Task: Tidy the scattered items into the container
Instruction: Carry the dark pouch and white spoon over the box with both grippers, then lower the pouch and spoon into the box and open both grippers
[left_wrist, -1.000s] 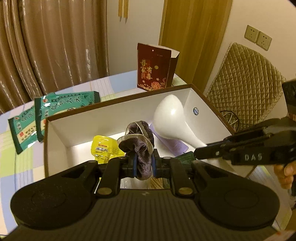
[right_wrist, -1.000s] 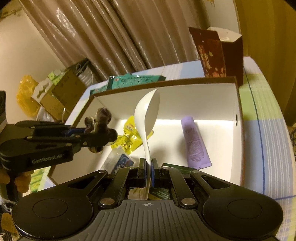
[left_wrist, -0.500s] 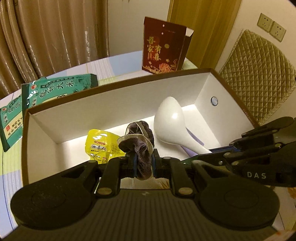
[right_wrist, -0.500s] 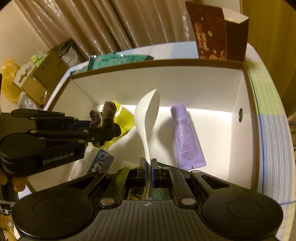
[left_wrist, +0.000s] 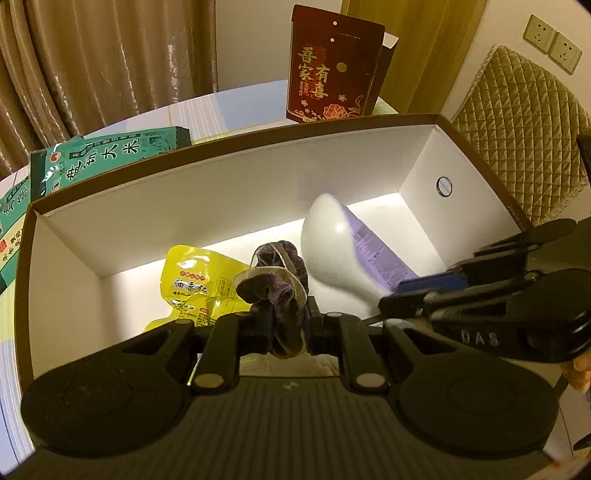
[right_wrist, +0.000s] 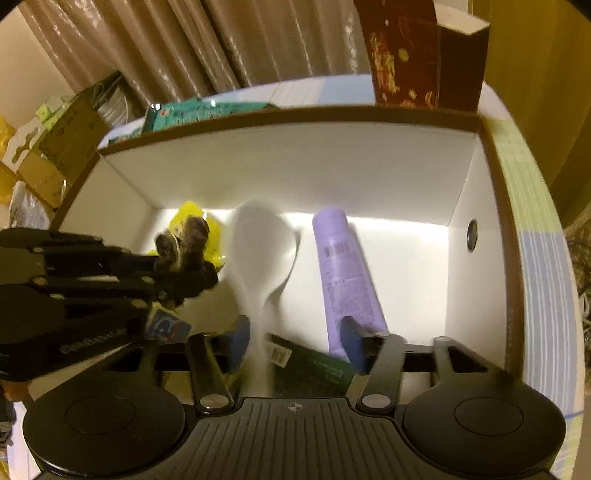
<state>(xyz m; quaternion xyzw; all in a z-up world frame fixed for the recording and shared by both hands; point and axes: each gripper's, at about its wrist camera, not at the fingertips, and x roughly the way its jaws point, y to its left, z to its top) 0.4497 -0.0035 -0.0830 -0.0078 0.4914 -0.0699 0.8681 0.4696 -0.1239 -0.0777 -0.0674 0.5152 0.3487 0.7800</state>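
Now, left tool (left_wrist: 288, 325): clenched on dark scrunchie (left_wrist: 275, 284), over box (left_wrist: 221, 192).
Right tool (right_wrist: 295, 341): released; blurred white spoon (right_wrist: 260, 251) beside purple tube (right_wrist: 343, 273).

left claw (left_wrist: 288, 325): clamped tight, held level | right claw (right_wrist: 293, 341): spread wide, angled downward

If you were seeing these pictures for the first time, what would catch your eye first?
The white spoon, blurred, lies loose in the middle of the white box, between the open fingers of the right gripper. To its left, the left gripper is shut on a dark scrunchie above a yellow packet. A purple tube lies to the spoon's right.
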